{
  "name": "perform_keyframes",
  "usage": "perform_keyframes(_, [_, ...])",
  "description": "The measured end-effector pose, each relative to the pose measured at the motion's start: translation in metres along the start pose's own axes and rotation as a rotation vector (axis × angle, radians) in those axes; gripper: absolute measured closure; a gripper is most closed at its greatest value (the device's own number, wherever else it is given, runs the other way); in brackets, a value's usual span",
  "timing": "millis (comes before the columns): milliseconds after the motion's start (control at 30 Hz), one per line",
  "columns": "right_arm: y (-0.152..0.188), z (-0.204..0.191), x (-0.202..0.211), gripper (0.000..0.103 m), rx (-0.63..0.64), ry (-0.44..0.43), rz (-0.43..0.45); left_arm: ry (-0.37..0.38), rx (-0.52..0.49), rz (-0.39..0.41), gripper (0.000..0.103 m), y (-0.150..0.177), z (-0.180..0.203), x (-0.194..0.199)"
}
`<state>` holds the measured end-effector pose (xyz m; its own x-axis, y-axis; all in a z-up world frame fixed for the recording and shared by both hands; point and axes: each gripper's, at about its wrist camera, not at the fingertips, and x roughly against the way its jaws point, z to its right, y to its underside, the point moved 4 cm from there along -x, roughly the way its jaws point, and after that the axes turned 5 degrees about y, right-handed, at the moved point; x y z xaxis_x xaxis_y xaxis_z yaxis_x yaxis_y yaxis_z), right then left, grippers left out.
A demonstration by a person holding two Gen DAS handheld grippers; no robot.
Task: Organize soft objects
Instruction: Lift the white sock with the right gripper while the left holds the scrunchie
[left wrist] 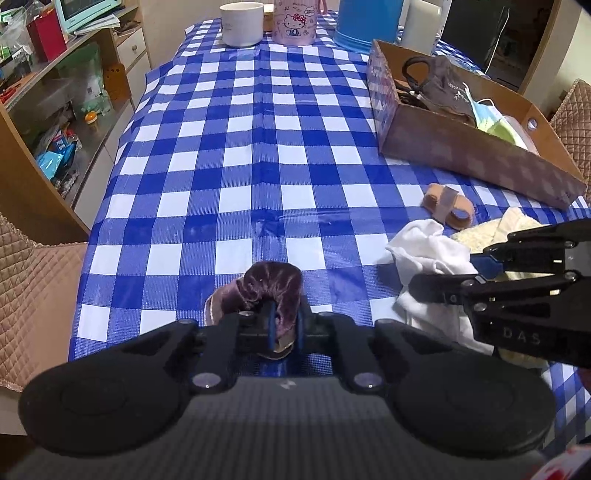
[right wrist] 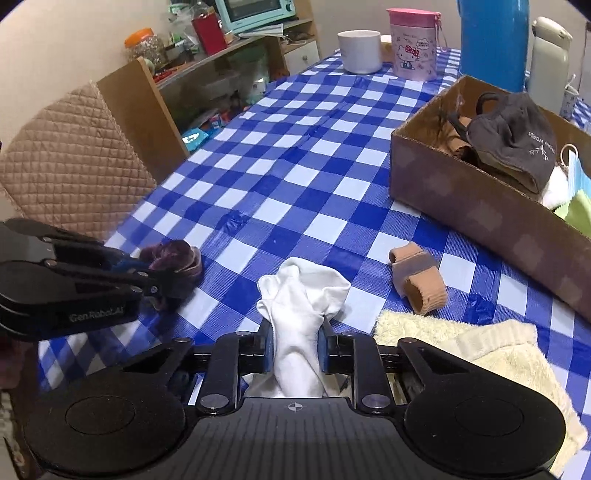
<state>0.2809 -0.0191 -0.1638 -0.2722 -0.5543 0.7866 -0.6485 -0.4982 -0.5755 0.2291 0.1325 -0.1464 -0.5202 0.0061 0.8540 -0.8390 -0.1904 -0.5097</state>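
Note:
My left gripper (left wrist: 286, 325) is shut on a purple velvet scrunchie (left wrist: 267, 286) low over the checked tablecloth; the same scrunchie (right wrist: 173, 258) shows at the left of the right wrist view. My right gripper (right wrist: 295, 343) has its blue pads pressed on a bunched white sock (right wrist: 303, 299), seen from the left wrist as a white sock (left wrist: 424, 251) at the right. A tan elastic band (right wrist: 419, 280) lies between the sock and the cardboard box (right wrist: 461, 199). A cream fluffy cloth (right wrist: 480, 350) lies to the right of the sock.
The cardboard box (left wrist: 461, 147) holds a dark face mask (right wrist: 513, 140), a blue mask and other soft items. A white cup (left wrist: 242, 24), a pink Hello Kitty tin (left wrist: 295, 22) and a blue flask (left wrist: 364, 22) stand at the far end. Quilted chairs and a shelf flank the table.

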Motion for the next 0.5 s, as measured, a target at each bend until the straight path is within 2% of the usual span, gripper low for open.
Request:
perform_keyframes(233, [-0.004,-0.002,0.019,0.08,-0.051,-0.032,0.036,-0.005,-0.011,0.028,0.094,-0.003,0.005,0.015])
perform_keyframes(500, [-0.005,0.006,0.057,0.08,-0.12,-0.024,0.1,-0.013,-0.024,0.084,0.094,-0.008,0.014,0.045])
